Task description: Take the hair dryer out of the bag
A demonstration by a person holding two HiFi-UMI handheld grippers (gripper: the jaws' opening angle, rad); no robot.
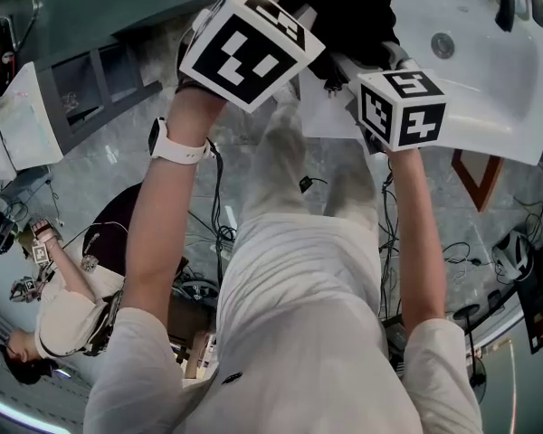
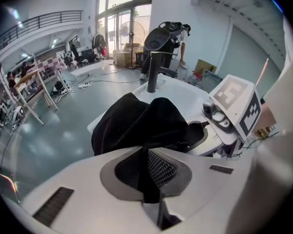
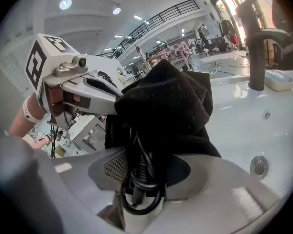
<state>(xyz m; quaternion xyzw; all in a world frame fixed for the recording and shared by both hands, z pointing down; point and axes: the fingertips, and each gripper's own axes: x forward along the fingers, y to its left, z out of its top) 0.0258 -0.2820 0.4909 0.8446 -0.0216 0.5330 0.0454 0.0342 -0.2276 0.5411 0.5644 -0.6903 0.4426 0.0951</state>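
two grippers hold a black bag (image 2: 141,123) up between them, just over the edge of a white sink (image 3: 278,130). the left gripper (image 2: 149,177) has its jaws nearly together, pinching a fold of the bag's cloth. the right gripper (image 3: 141,172) has its jaws set wide, and they seem to bear on a coiled black cord (image 3: 136,155) along with some of the cloth. the hair dryer's body shows in no view. judging by that cord, it sits inside the bag, with only its lead out at the mouth. the bag is soft and limp, so it will sag and fold around whatever it carries and give no firm hold of its own. the dryer should be stiff, smooth plastic with some weight to it. the cord is springy and likely to slip or uncoil if pulled alone, so the better hold would be the handle or barrel once it is bared, while the left gripper keeps the cloth back. only the right gripper view shows the cord. the left gripper view shows the pinch on cloth and a dark faucet (image 2: 152,67) behind. the head view shows both arms and marker cubes, which hide most of the bag.
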